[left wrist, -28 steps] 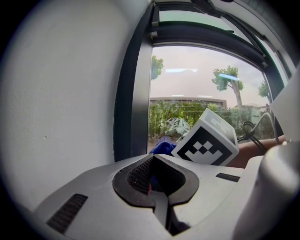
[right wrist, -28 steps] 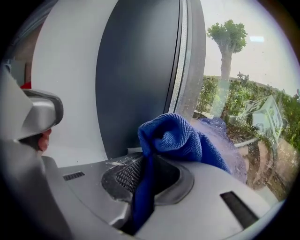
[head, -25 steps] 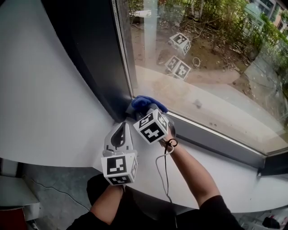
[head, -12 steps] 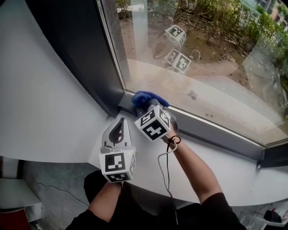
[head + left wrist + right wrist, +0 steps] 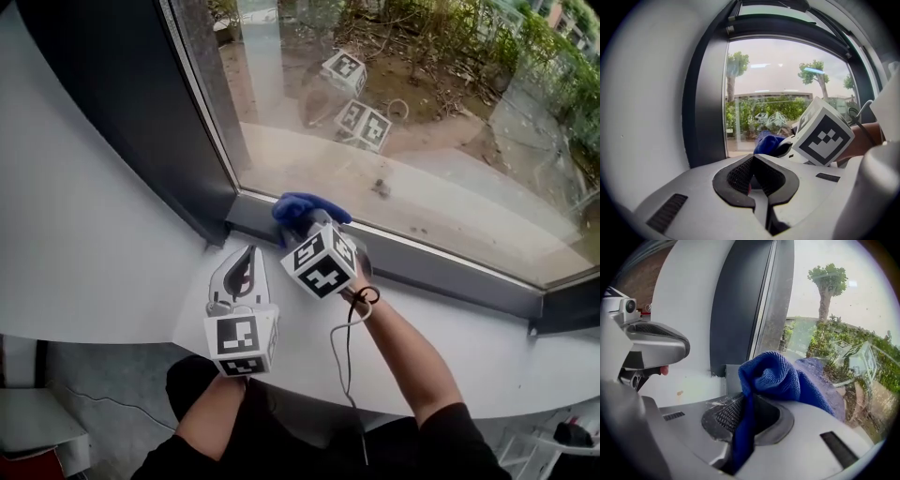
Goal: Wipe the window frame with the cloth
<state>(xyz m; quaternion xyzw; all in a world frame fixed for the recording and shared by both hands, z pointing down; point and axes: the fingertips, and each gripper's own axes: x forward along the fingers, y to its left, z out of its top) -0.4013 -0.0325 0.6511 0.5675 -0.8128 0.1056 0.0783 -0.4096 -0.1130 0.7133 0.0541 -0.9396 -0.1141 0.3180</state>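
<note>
Cloth [image 5: 307, 208], blue and bunched, is clamped in my right gripper [image 5: 302, 229]: its jaws are closed on one fold and the rest bulges out ahead of them. The bulge lies against the window frame [image 5: 427, 270], on the dark bottom rail close to its left corner, just below the glass [image 5: 403, 141]. My left gripper [image 5: 246, 259] rests on the white sill [image 5: 487, 342], just left of the right one and a little nearer to me, jaws together with nothing between them.

To wipe well, I judge I should press the bulge flat onto the rail rather than dab with its tip. I would work it first into the corner where the rail meets the upright, then draw it right along the rail in one even pass. The hard jaw tips should stay off the glass. The pinched fold looks narrow, so dragging hard could pull it free.

I count one cloth, two grippers, one frame, one pane and two cube reflections [image 5: 364, 125] in the glass.
</note>
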